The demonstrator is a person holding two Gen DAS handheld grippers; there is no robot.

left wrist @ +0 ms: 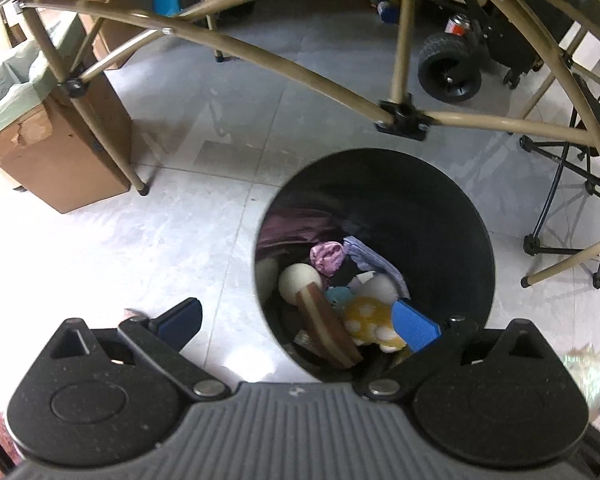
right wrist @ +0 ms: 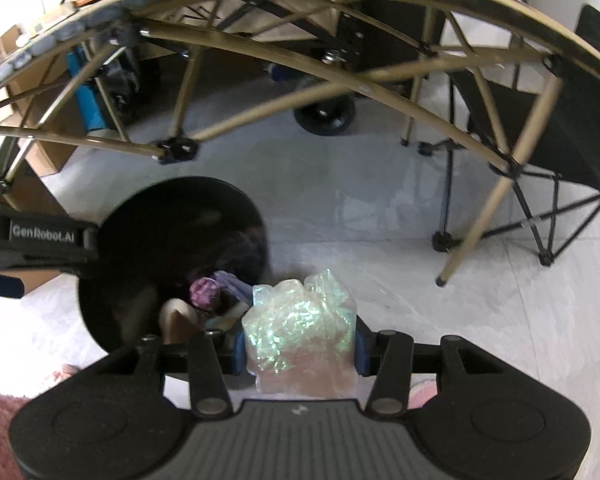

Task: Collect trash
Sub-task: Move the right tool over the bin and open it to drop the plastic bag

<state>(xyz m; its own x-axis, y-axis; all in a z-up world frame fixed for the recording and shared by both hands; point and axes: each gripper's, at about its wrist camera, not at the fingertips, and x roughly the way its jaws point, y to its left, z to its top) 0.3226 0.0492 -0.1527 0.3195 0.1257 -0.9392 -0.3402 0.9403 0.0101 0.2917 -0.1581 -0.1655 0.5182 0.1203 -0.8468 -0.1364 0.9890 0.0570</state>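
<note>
A black round trash bin (left wrist: 420, 200) stands on the floor, holding several discarded items: balls, a purple wad, a yellow spotted toy, a striped sponge. My left gripper (left wrist: 300, 326) is open and empty, just above the bin's near rim, its right finger over the opening. My right gripper (right wrist: 299, 346) is shut on a crumpled iridescent plastic wrapper (right wrist: 300, 324), held just right of the bin (right wrist: 172, 216). The wrapper also shows at the right edge of the left wrist view (left wrist: 586, 372). The left gripper's body shows at the left of the right wrist view (right wrist: 36, 240).
A folding table's tan metal frame (left wrist: 400, 114) arches over the bin. A cardboard box with a green liner (left wrist: 56, 152) stands left. A wheeled black cart (left wrist: 450, 68) is behind, and a black folding chair (right wrist: 540, 140) is to the right. The floor is pale tile.
</note>
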